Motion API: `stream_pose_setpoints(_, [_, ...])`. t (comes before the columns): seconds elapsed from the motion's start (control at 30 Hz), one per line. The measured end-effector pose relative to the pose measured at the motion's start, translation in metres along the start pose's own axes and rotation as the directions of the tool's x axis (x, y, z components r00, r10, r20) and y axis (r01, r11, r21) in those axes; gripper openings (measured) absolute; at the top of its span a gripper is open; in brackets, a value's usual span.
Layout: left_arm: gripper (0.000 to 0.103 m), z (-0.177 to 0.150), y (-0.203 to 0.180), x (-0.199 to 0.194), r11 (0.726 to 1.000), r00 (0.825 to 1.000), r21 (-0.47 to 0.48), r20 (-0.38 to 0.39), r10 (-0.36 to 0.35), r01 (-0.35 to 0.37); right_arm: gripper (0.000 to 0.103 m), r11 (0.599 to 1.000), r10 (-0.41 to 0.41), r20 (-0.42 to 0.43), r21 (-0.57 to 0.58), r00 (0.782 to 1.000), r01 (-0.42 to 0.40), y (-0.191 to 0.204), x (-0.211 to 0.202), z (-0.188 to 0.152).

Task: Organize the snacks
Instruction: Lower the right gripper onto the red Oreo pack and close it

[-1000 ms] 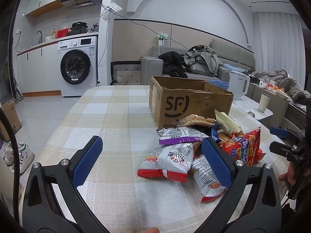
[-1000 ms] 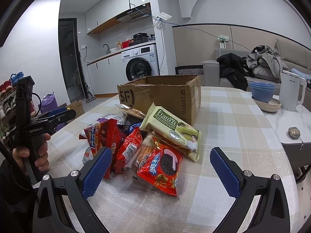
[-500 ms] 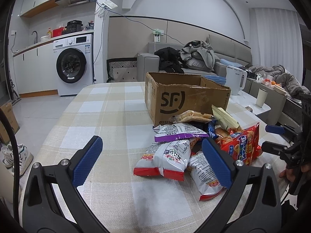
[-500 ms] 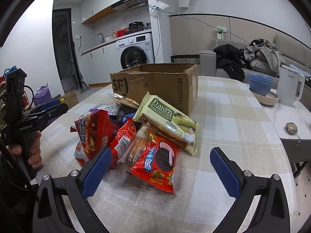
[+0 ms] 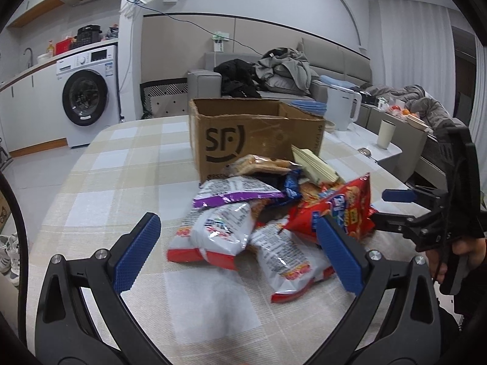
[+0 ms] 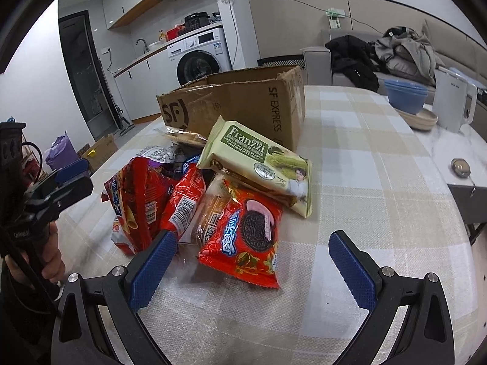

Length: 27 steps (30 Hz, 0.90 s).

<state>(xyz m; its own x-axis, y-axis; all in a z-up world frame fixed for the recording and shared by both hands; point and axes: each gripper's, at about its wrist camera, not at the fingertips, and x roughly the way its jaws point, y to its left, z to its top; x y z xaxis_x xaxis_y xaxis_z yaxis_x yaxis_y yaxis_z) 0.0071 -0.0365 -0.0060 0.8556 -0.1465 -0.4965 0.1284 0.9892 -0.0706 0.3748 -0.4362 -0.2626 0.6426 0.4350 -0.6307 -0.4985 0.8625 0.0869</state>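
Checked cloth in beige and white covers the worktop (image 5: 127, 164), on which an open cardboard box (image 5: 252, 133) marked SF is stood, with a heap of snack packets piled against its near side. Listed in the heap: a green Franzzi wafer packet (image 6: 258, 159) leant on top, a red Oreo packet (image 6: 246, 237) at the front, a red chip bag (image 5: 338, 210), a white-and-red bag (image 5: 219, 234) and a purple-edged packet (image 5: 234, 190). The left gripper (image 5: 237, 255) is held wide open and empty over the white-and-red bag. The right gripper (image 6: 252, 266) is likewise spread wide and empty, just short of the Oreo packet. A washing machine (image 5: 88, 94) and a sofa (image 5: 274, 82) are noted behind.
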Motion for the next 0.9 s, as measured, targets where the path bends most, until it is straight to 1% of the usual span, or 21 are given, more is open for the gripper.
stream_pose_setpoints(0.07, [0.102,-0.001,-0.005,0.000,1.000,1.000,0.007,-0.010,-0.012,0.012,0.096,1.000,0.013,-0.002,0.014,1.000,-0.013,-0.002,0.002,0.000])
stream_pose_setpoints(0.1, [0.102,-0.001,-0.007,0.000,1.000,1.000,0.012,-0.014,-0.018,0.018,0.089,0.999,0.022,-0.008,0.024,1.000,-0.022,-0.003,0.003,0.000])
stream_pose_setpoints(0.13, [0.102,-0.001,-0.009,0.000,1.000,1.000,0.016,-0.016,-0.020,0.021,0.085,0.999,0.032,-0.015,0.036,0.999,-0.031,-0.005,0.005,0.001])
stream_pose_setpoints(0.17, [0.102,-0.001,-0.011,0.001,1.000,1.000,0.020,-0.017,-0.022,0.023,0.084,0.998,0.041,-0.023,0.052,0.999,-0.040,-0.006,0.007,0.000])
stream_pose_setpoints(0.23, [0.102,-0.001,-0.013,0.001,0.999,0.999,0.029,-0.022,-0.026,0.026,0.076,0.996,0.062,-0.037,0.066,0.997,-0.059,-0.006,0.010,0.000])
stream_pose_setpoints(0.3, [0.102,-0.001,-0.015,0.003,0.999,0.999,0.035,-0.024,-0.030,0.031,0.075,0.993,0.081,-0.041,0.086,0.996,-0.077,-0.007,0.012,0.000])
stream_pose_setpoints(0.37, [0.102,-0.001,-0.017,0.003,0.999,0.999,0.039,-0.028,-0.034,0.035,0.072,0.986,0.119,-0.056,0.122,0.991,-0.111,-0.008,0.016,0.001])
stream_pose_setpoints(0.4, [0.102,-0.002,-0.017,0.003,0.998,0.999,0.041,-0.031,-0.035,0.037,0.066,0.983,0.133,-0.061,0.139,0.989,-0.124,-0.009,0.018,0.001])
stream_pose_setpoints(0.47, [0.102,-0.002,-0.018,0.004,0.998,0.999,0.044,-0.036,-0.040,0.041,0.063,0.977,0.150,-0.071,0.163,0.986,-0.137,-0.011,0.021,0.002])
stream_pose_setpoints(0.53, [0.102,-0.003,-0.018,0.004,0.998,0.998,0.043,-0.040,-0.046,0.048,0.056,0.972,0.167,-0.060,0.175,0.984,-0.154,-0.012,0.021,0.002])
stream_pose_setpoints(0.63, [0.102,-0.003,-0.017,0.005,0.998,0.997,0.042,-0.049,-0.054,0.056,0.055,0.969,0.178,-0.060,0.187,0.982,-0.164,-0.013,0.020,0.001])
stream_pose_setpoints(0.87, [0.102,-0.004,-0.022,0.003,0.996,0.996,0.051,-0.061,-0.073,0.076,0.050,0.969,0.182,-0.033,0.174,0.983,-0.174,-0.013,0.014,-0.001])
stream_pose_setpoints(0.9, [0.102,-0.004,-0.024,0.004,0.995,0.995,0.052,-0.062,-0.077,0.080,0.047,0.969,0.184,-0.030,0.175,0.982,-0.176,-0.014,0.012,-0.002])
